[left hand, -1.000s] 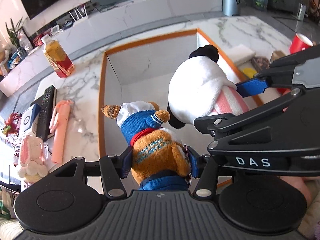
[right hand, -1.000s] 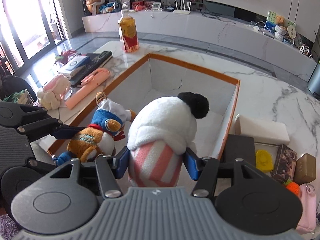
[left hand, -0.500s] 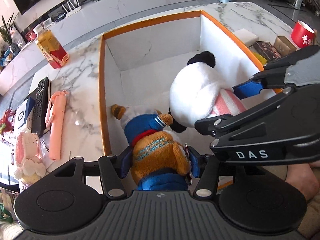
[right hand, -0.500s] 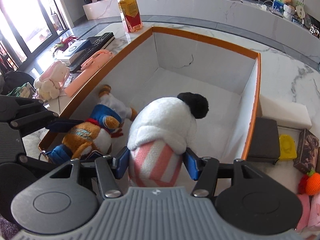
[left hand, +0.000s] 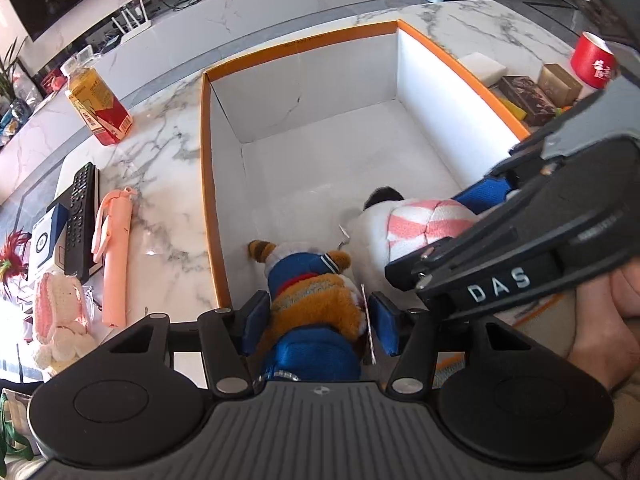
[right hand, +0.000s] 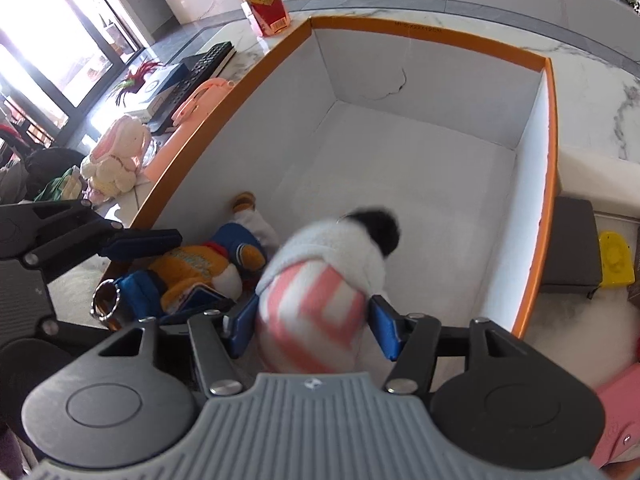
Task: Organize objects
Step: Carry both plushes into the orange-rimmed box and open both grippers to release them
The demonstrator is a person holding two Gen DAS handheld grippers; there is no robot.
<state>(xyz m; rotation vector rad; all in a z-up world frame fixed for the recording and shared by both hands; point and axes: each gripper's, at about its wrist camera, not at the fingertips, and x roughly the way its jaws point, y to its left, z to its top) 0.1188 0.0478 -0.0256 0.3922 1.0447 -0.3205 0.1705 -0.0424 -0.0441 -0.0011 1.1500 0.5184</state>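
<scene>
We count two plush toys in the one box (left hand: pixel 308 42): our left gripper (left hand: pixel 316 316) pinches the bear (left hand: pixel 316 296), our right gripper (right hand: pixel 310 322), jaws just widening, pinches the striped doll (right hand: pixel 316 300).

White box (left hand: pixel 304 84) rimmed in orange. Orange-brown bear (left hand: pixel 316 300) in blue clothes. White plush (right hand: pixel 316 300) with pink stripes and black pompom. Grey-veined white marble bench (left hand: pixel 160 184). At nine o'clock: pink stick (left hand: pixel 114 248), black remote (left hand: pixel 78 212). Red cup (left hand: pixel 594 60) at two o'clock.
</scene>
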